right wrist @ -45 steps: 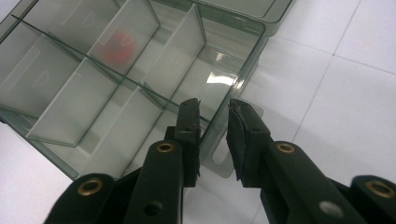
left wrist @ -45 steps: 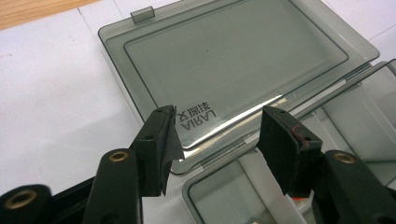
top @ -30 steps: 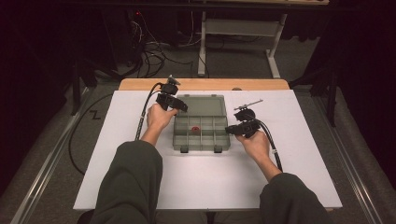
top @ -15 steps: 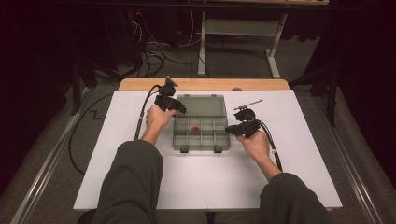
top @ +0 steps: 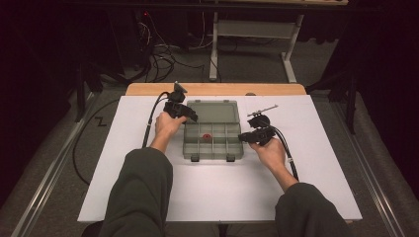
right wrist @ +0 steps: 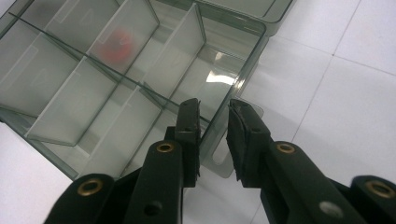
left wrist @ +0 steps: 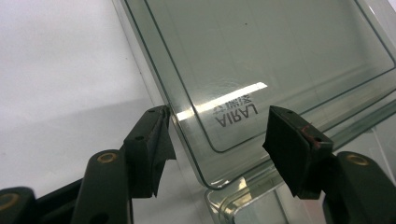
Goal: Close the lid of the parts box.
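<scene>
A clear grey-green compartment box sits mid-table with its lid folded flat behind it. One compartment holds a small red piece, seen blurred as the red piece in the right gripper view. My left gripper is at the lid's near left corner. Its jaws have just been opening, and in the left gripper view the left gripper is open astride the lid, with the pads clear of it. My right gripper straddles the box's right wall. There the right gripper is closed on that wall, one jaw inside and one outside.
The box rests on a white board with a wooden strip along its far edge. Two latches hang at the box's front. Cables and a metal table frame lie on the dark floor beyond.
</scene>
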A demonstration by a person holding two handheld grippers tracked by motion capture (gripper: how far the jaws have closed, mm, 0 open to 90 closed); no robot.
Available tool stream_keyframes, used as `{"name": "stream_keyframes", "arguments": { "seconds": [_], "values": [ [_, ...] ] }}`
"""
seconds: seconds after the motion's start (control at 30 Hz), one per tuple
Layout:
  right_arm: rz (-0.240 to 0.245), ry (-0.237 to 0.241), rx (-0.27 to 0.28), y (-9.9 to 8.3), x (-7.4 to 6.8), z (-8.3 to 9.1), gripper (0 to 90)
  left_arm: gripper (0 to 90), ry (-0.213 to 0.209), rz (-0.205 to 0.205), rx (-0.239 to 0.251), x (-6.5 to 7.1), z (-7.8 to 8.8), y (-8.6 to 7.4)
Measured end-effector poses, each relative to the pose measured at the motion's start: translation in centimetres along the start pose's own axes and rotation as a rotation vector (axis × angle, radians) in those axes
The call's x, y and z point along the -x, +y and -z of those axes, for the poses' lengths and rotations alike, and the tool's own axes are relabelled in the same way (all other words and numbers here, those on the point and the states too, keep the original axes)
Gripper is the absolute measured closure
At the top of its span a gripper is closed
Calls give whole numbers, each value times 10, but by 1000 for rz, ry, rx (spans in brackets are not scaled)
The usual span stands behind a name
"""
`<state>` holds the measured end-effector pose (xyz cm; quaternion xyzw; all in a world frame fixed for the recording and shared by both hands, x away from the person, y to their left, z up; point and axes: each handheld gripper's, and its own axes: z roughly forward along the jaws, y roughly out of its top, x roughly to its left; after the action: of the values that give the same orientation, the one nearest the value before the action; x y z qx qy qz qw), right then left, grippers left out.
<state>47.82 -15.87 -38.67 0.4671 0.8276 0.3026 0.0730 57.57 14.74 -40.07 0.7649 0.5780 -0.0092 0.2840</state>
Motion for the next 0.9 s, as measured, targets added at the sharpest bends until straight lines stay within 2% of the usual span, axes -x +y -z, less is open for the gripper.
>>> {"name": "stream_keyframes", "arguments": {
  "seconds": [0.07,0.23,0.5,0.9],
  "values": [
    [0,0,0,0,0,0,765,396,2,6,-3,0,-2,0],
    [-3,1,-1,0,0,0,765,390,-25,30,-6,-2,-6,0],
    [-3,1,-5,0,0,0,765,376,-40,40,-6,-3,-7,0],
    [-6,-4,-13,1,-1,0,766,398,-26,15,2,1,0,1]
  ]
}}
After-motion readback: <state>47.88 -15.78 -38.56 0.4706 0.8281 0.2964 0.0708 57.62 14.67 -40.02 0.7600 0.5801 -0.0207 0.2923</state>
